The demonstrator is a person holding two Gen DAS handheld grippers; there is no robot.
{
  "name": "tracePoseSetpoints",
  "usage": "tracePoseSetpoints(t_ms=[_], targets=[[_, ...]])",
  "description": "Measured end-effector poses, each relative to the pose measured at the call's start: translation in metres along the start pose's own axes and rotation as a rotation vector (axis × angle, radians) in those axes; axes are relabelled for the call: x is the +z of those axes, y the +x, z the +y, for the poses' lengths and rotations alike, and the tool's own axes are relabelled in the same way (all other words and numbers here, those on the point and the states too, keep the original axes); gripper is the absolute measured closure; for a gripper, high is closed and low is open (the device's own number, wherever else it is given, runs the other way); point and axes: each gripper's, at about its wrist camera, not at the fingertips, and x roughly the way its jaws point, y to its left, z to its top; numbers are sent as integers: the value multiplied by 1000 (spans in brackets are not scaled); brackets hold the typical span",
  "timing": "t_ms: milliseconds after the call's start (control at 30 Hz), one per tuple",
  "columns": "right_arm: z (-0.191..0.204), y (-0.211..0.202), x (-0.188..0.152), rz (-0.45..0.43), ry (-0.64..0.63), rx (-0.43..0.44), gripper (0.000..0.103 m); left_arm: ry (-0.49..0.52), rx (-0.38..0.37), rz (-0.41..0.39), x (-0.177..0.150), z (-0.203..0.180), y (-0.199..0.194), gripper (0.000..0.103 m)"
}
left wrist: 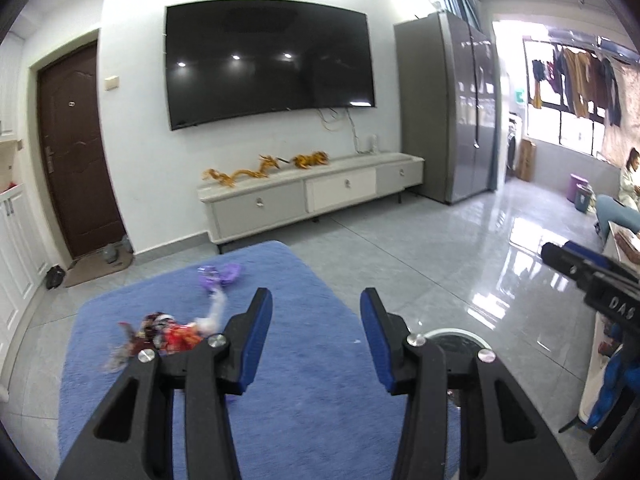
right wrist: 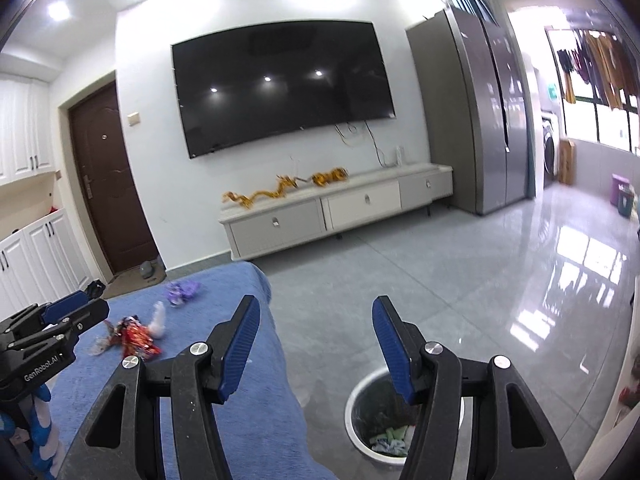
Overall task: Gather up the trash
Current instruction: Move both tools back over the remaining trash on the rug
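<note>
The left gripper (left wrist: 316,300) stands with its jaws apart and nothing between them; only blue cloth shows through the gap. The right gripper (right wrist: 316,308) is likewise released and empty, its gap showing the cloth's edge and grey floor.

Just ahead and left of the left gripper's fingers lies the trash on the blue tablecloth (left wrist: 300,280): a red crumpled wrapper (left wrist: 170,330), partly hidden behind the left finger's base and blurred, so its print cannot be read. A white scrap (left wrist: 214,312) touches it on the far side, its shape smeared. Farther ahead lies a purple wrapper (left wrist: 220,274), apart from the other two.

Below and right of the right gripper sits a white-rimmed trash bin (right wrist: 360,400) on the floor, its right half covered by the right finger. Some crumpled pieces lie inside it, too dim to name. In the left wrist view only a sliver of the bin's rim shows behind the right finger.

Each gripper appears at the edge of the other's view, cut off by the frame, with a blue glove partly seen beneath.

Well beyond stand a wall-mounted TV (left wrist: 268,64), a low TV cabinet (left wrist: 312,196) bearing golden dragon figures (left wrist: 240,172), a grey refrigerator (left wrist: 448,108) and a brown door (left wrist: 74,148). A seated person (left wrist: 630,180) is cut off at the far right.
</note>
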Motion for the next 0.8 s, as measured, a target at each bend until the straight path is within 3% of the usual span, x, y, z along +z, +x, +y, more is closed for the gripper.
tracePoseSetpoints(t_ms=[433,800], targets=[[67,-19,8,-57,-119,52,44,-85,87,-70,-19,70,-48,59],[114,-9,5,-51,-163,78,25,-195,175,-91,-45,140,-66,59]])
